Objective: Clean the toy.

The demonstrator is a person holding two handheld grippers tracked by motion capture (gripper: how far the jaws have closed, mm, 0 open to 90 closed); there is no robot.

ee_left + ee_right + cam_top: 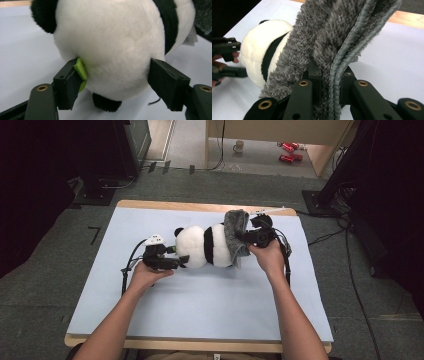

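The plush panda (202, 246) lies on its side in the middle of the table (200, 310), with a grey towel (236, 237) draped over its far end. The right gripper (246, 238) is clamped on the towel's folded edge, while the left gripper (184, 260) stands with jaws apart around the panda's head, the pads not pressing. To do this step well, I think the left jaws should hold the head steady while the right pulls the towel slowly along the body.

Right gripper (329, 82) jaws clamp a folded grey cloth (337, 37) draped against a plush panda (259, 55) on the white table (392, 65).

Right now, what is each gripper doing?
Left gripper: open around the panda's head, no firm grip.
Right gripper: closed on the grey cloth.
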